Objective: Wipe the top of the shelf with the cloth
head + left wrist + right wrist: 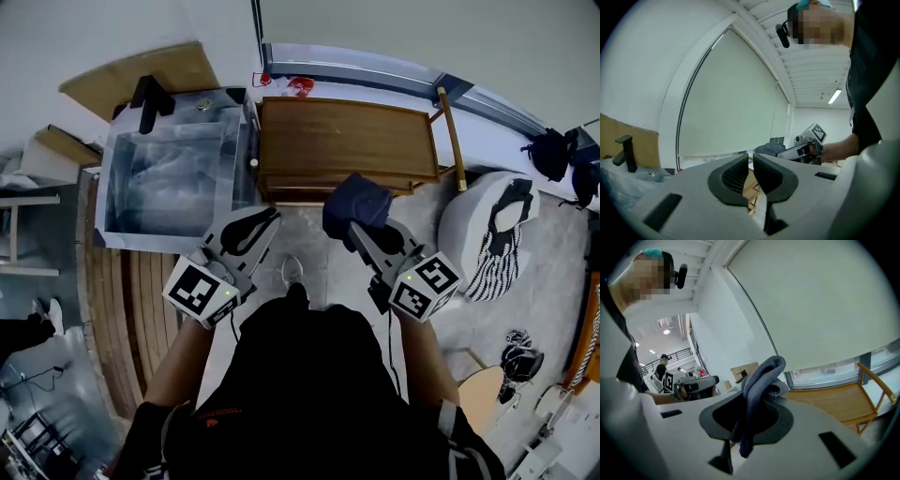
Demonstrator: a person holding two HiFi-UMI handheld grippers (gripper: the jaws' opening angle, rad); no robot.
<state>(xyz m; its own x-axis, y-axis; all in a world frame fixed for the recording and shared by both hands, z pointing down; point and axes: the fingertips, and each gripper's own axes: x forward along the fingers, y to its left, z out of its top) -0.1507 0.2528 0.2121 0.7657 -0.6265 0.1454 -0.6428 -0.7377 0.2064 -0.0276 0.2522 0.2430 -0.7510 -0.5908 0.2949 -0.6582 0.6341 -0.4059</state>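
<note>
- As wiping is judged not yet begun, the left gripper (255,228) is held off to the side. Its fingers (736,171) are drawn together on nothing, presumably out of the way of the work.
- The right gripper (361,232) is found clamped on the cloth (357,201). The cloth is bunched between and beyond the fingertips, with a tail hanging below, a hold suited to pressing the wad down.
- The shelf (347,141) lies just ahead of those fingertips, and its top appears bare. No contact between it and the cloth is evident.
</note>
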